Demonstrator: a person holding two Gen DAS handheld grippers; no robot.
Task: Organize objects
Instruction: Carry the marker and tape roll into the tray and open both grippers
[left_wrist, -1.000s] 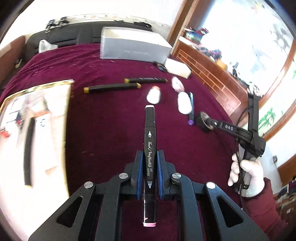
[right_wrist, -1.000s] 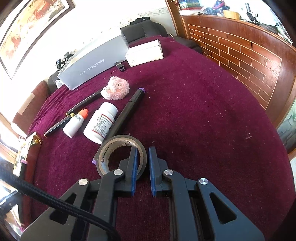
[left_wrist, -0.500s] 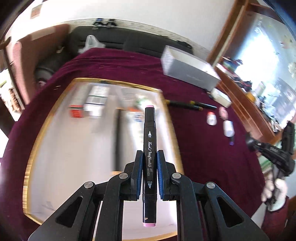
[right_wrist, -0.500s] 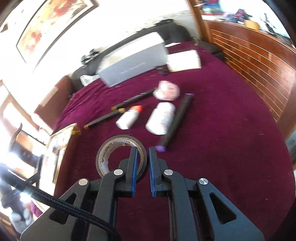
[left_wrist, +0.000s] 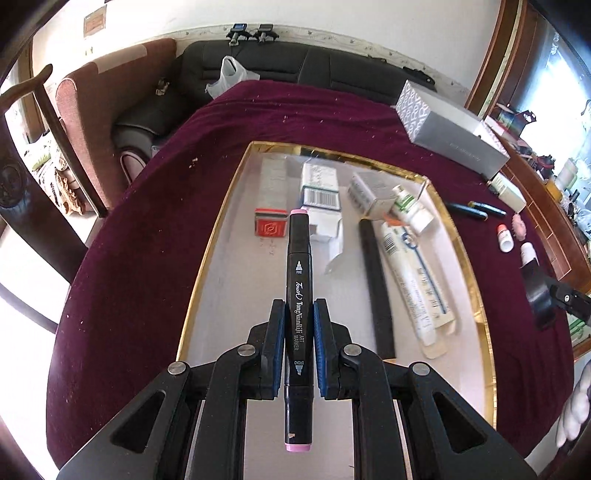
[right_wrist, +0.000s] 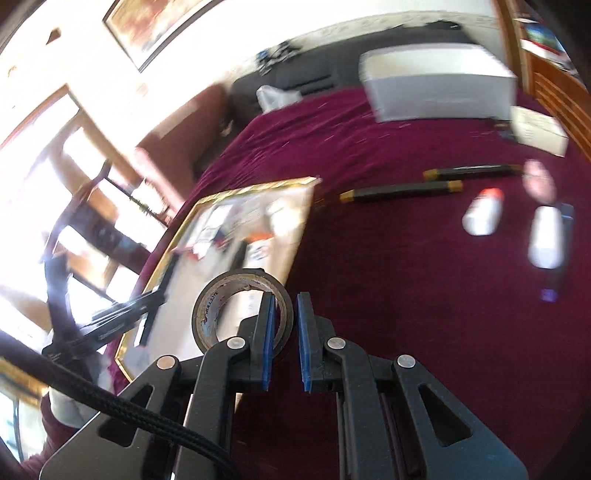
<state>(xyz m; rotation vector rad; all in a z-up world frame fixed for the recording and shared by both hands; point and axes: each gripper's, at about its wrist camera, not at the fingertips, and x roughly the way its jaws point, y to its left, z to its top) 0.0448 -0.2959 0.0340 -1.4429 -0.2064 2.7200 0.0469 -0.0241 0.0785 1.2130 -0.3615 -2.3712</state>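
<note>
Beneath the left tongs (left_wrist: 298, 345) lies a gold-rimmed mirror tray (left_wrist: 476, 280) on a dark maroon velvet tablecloth (left_wrist: 133, 266), with a black sofa (left_wrist: 332, 70) and a reddish armchair (left_wrist: 92, 107) against the white wall beyond. These tongs are clamped on a black pink-capped art marker (left_wrist: 298, 295) that points forward over the tray. Ahead of its tip sit a red-ended carton (left_wrist: 270, 221) and a white barcoded box (left_wrist: 320, 192); to the right lie a long black bar (left_wrist: 375, 280) and a white toothpaste tube (left_wrist: 413, 280). The right tongs (right_wrist: 286, 332) pinch the wall of a dark roll of tape (right_wrist: 207, 314), held over the tray's near corner. Farther right on the cloth, two black yellow-tipped markers (right_wrist: 400, 192) and two small white bottles (right_wrist: 482, 214) are smeared by motion blur. A grey rectangular box (left_wrist: 454, 136) stands behind.
</note>
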